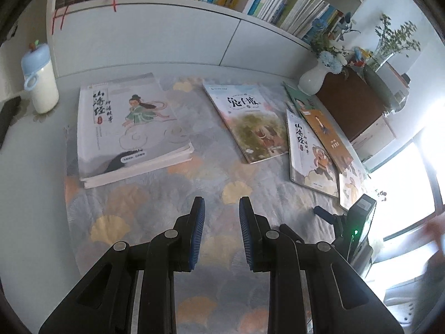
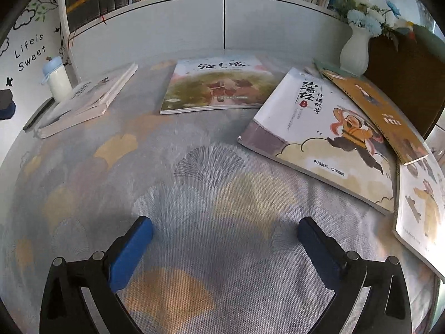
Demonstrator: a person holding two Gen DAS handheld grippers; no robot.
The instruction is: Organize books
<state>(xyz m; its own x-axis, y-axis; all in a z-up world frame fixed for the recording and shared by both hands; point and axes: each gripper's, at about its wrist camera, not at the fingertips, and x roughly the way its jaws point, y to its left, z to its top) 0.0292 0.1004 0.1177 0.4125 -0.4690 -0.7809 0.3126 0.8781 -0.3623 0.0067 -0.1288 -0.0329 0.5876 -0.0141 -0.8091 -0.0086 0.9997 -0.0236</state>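
The thin, glossy paperback books lie flat on the table's grey cloth with ginkgo-leaf print [image 2: 211,194]. We judge them light, floppy and slick on the cover, so we would take each by an overhanging edge or a raised corner, near the spine where it bends least.

We count a pile at ten o'clock, the white-covered stack with a green-robed figure [image 1: 128,128], which looks like two or three books, though we cannot tell exactly. At twelve o'clock lies the single book with a green landscape cover [image 2: 219,83]. At two o'clock sits the white book with an orange-clad running figure [image 2: 328,139], its far edge tucked under the orange-brown book [image 2: 381,117], with a green-edged book [image 1: 294,97] beneath that. A pale book [image 2: 422,208] lies at three o'clock, cut by the frame. That makes five loose books plus the pile.

The left gripper [image 1: 222,214] hangs above the cloth with its jaws a narrow gap apart, holding nothing. The right gripper [image 2: 225,231] stands spread wide, empty too.

Beyond, one white vase of blue flowers [image 2: 356,47], one white bottle with a blue cap [image 1: 41,83], and a white bookshelf [image 2: 222,16].
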